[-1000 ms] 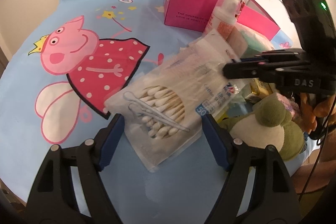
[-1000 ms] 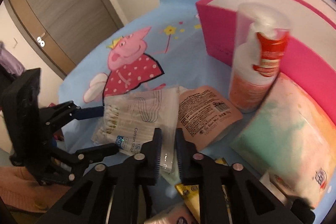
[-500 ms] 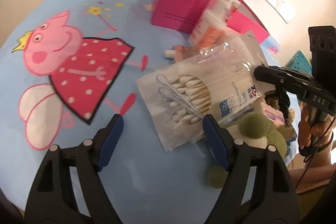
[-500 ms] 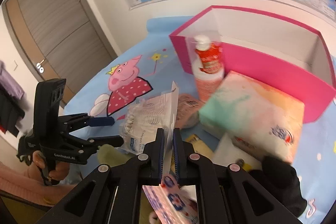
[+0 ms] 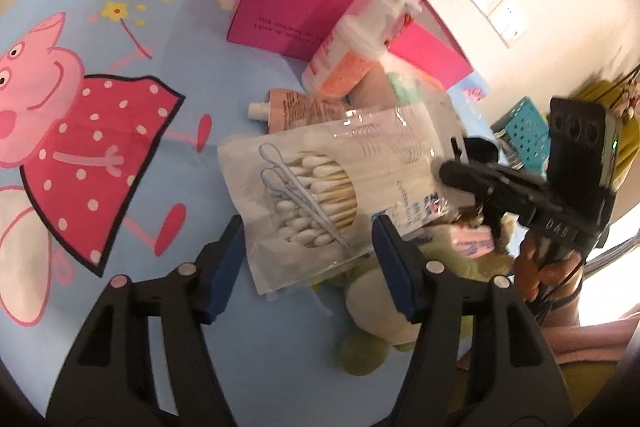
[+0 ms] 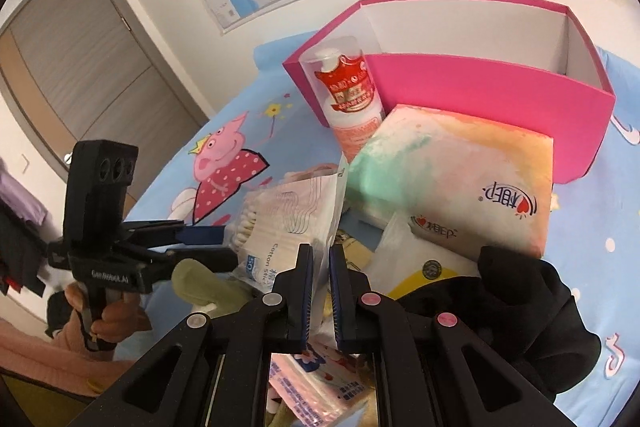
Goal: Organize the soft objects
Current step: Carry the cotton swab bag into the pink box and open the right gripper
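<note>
A clear bag of cotton swabs (image 5: 320, 183) hangs in the air above the blue cartoon bedsheet (image 5: 120, 115). My right gripper (image 6: 319, 263) is shut on the bag's top edge (image 6: 320, 203) and holds it up. In the left wrist view the right gripper (image 5: 452, 171) grips the bag's right end. My left gripper (image 5: 308, 247) is open and empty, with its jaws either side of the bag's lower end. An open pink box (image 6: 460, 75) stands behind. A green plush toy (image 5: 384, 311) lies below the bag.
A white and orange lotion bottle (image 6: 352, 99) stands against the pink box. A pastel tissue pack (image 6: 452, 179) leans beside it. A pink tube (image 5: 304, 111) lies on the sheet. Black cloth (image 6: 512, 307) and small packets (image 6: 316, 383) lie near my right gripper.
My right gripper has lifted the cotton swab bag off the sheet and up to the right. My left gripper stayed open and followed beneath it.
</note>
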The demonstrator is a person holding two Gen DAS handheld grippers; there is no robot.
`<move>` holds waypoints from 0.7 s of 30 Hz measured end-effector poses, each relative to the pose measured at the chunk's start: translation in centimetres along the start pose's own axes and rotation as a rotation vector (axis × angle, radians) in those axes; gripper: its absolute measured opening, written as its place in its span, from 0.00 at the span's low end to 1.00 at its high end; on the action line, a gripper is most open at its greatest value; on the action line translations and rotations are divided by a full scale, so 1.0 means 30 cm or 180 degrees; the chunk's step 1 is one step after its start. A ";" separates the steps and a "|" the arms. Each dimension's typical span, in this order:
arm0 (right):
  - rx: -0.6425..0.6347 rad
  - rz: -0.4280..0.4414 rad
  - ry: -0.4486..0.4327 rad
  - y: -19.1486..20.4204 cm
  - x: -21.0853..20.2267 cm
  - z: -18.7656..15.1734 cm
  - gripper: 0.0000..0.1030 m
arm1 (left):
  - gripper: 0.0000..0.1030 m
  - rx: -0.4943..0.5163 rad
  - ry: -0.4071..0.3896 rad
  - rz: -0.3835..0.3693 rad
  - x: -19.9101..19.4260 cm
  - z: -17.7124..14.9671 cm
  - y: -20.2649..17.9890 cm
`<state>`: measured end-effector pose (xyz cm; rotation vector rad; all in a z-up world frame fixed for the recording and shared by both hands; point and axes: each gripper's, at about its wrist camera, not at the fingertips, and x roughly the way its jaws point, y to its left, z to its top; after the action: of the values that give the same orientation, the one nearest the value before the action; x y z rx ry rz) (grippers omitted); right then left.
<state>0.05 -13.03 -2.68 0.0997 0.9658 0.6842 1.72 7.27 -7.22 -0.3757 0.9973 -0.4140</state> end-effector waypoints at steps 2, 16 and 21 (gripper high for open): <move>-0.0025 0.0007 -0.0033 0.004 -0.015 0.005 0.07 | 0.61 0.0015 -0.0060 0.0012 -0.022 0.006 -0.007; -0.0349 0.0038 -0.0618 0.088 -0.206 0.173 0.08 | 0.61 0.0703 -0.0655 0.0368 -0.229 0.225 -0.208; -0.0345 0.0021 -0.0851 0.055 -0.248 0.293 0.08 | 0.61 0.0964 -0.0812 0.0529 -0.263 0.351 -0.279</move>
<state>3.31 -14.12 8.44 0.0963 0.6712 0.7079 5.67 5.20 7.71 -0.0681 0.6975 -0.3497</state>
